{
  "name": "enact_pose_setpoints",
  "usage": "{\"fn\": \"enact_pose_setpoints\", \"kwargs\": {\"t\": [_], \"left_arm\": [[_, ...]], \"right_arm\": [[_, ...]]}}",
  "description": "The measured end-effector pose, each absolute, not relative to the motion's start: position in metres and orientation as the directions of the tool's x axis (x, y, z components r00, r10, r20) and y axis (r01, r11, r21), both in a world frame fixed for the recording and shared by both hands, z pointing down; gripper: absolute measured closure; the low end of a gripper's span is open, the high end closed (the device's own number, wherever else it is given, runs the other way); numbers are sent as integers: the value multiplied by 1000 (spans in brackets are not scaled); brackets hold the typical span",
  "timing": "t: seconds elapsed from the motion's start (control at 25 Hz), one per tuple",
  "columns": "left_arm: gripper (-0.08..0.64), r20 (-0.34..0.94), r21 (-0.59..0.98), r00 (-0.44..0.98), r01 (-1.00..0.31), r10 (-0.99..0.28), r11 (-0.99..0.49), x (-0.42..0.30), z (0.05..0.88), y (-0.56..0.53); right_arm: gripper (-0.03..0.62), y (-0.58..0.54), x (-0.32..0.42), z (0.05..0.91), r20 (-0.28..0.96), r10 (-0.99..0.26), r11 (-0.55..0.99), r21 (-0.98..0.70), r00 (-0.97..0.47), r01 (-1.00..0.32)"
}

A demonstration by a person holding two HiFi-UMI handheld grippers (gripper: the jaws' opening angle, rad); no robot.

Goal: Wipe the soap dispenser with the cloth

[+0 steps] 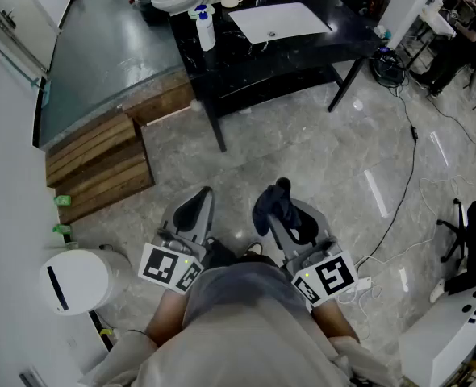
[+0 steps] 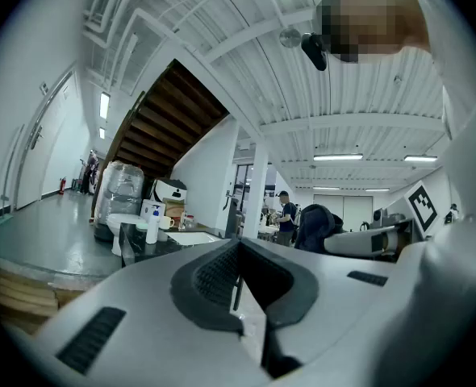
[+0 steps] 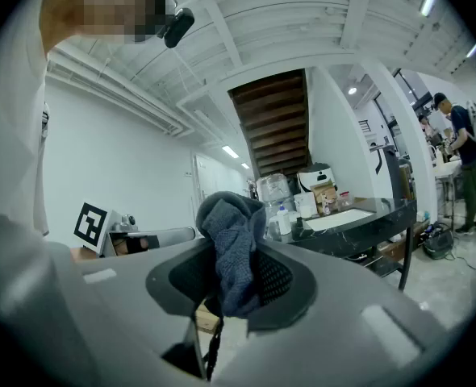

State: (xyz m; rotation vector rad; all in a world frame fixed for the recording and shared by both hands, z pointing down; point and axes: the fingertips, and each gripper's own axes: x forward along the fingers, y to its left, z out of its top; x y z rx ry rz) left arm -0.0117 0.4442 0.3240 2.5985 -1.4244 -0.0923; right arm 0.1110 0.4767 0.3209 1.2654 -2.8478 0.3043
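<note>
The head view shows the soap dispenser point(image 1: 206, 29) standing far off on the black table point(image 1: 302, 51). Up close, the right gripper view shows the right gripper point(image 3: 234, 285) pinching the dark cloth point(image 3: 234, 232). The left gripper view shows the left gripper point(image 2: 238, 268) closed tight with nothing in it.

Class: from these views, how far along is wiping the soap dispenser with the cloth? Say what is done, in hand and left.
Done: the cloth is clamped in the right gripper. In hand: carrying it; both grippers are over the floor, apart from the black table, the left gripper shut and empty. Left: reaching the soap dispenser on that table and wiping it; nothing touches it yet.
</note>
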Motion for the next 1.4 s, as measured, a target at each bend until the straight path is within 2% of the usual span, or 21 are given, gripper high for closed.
{"fn": "enact_pose_setpoints", "kwargs": {"t": [0.84,1.4], "left_arm": [[554,74,153,567,-820,-821,-552,16,322,449],[554,96,164,559,-825,-824,-540,5,335,419]], "right_arm": [[492,483,136,319,42,-734,653,-233,-678,-721],[491,450,117,327,69,-694,684,-248,-717,-686]]}}
